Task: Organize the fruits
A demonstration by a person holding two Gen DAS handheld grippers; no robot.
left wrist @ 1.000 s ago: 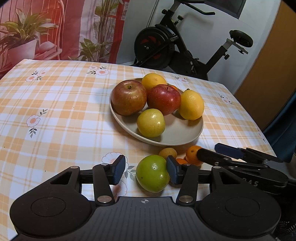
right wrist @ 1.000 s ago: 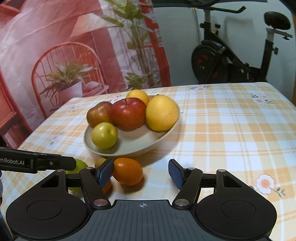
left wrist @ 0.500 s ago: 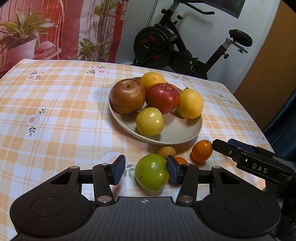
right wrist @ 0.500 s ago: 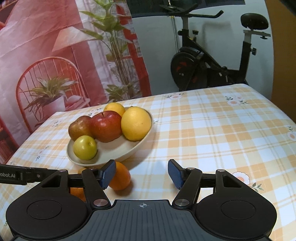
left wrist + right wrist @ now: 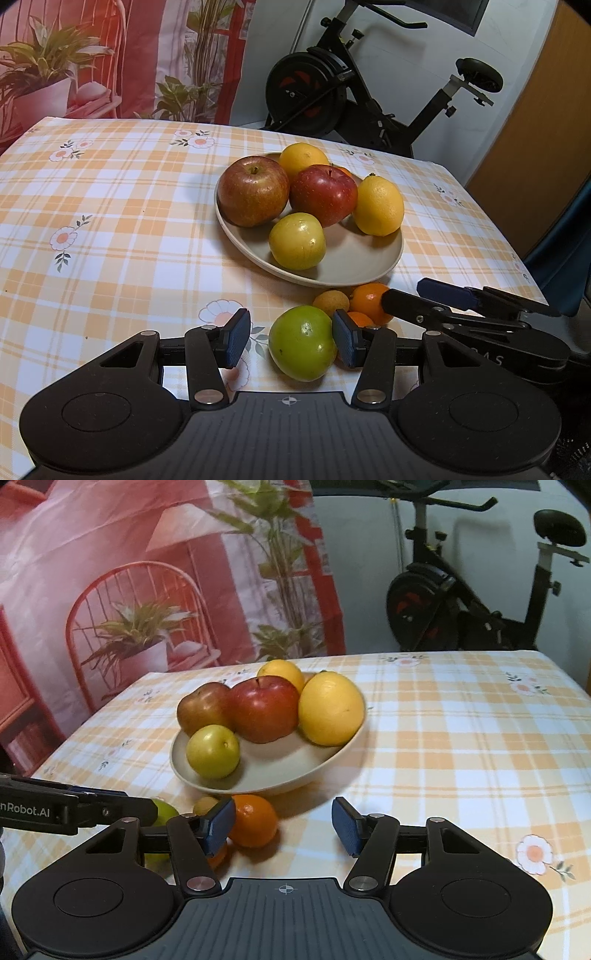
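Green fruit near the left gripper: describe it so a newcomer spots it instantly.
Find the beige plate of fruit on the checked tablecloth. Just in front of its near rim, on the cloth, lie a few loose fruits. The green fruit is the biggest there and the only green one; its neighbours are small and orange or tan.

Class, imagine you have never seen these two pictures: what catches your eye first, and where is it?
The beige plate heaped with apples and citrus sits mid-table. In front of it a green apple lies between the open left hand-held gripper, while the open right hand-held gripper frames a small orange.
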